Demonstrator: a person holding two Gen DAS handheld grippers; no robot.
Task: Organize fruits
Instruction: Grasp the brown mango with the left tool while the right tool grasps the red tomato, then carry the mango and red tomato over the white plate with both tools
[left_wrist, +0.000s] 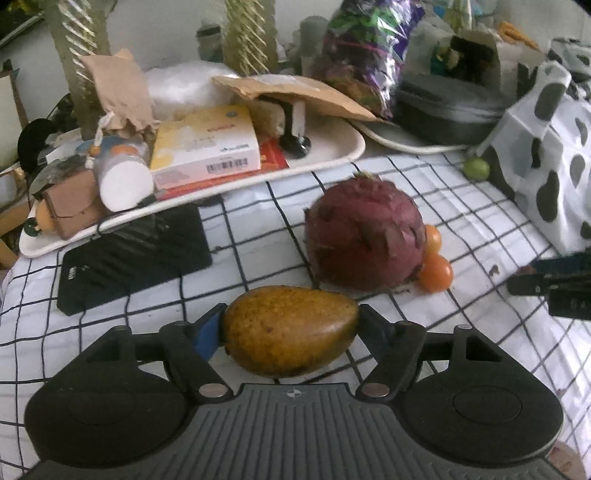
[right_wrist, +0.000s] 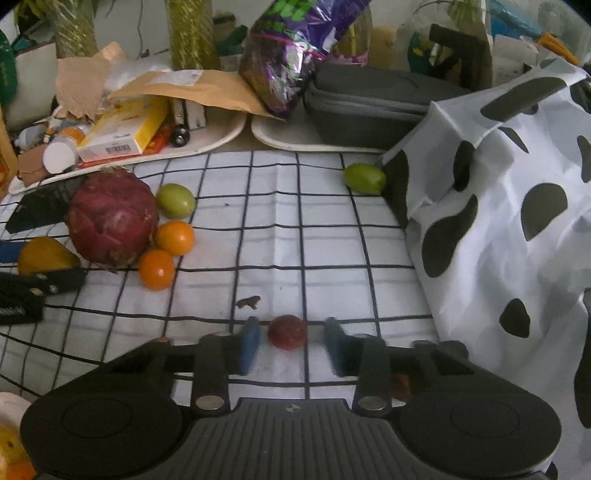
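My left gripper (left_wrist: 291, 326) is shut on a yellow-brown mango (left_wrist: 290, 330), held just above the checked cloth; it also shows in the right wrist view (right_wrist: 44, 256). Past it lies a dark red dragon fruit (left_wrist: 364, 234) with two small oranges (left_wrist: 436, 273) touching its right side. My right gripper (right_wrist: 291, 341) is open, its fingers either side of a small red round fruit (right_wrist: 287, 331) on the cloth, with a gap on both sides. In the right wrist view the dragon fruit (right_wrist: 112, 219), the oranges (right_wrist: 174, 237) and a green fruit (right_wrist: 175, 199) cluster at the left. Another green fruit (right_wrist: 364, 178) lies by the bag.
A cow-patterned bag (right_wrist: 509, 229) fills the right side. Two white trays (left_wrist: 332, 155) of boxes, envelopes and a grey case (right_wrist: 369, 107) stand at the back. A black flat object (left_wrist: 133, 258) lies left on the cloth. A small brown scrap (right_wrist: 249, 302) lies mid-cloth.
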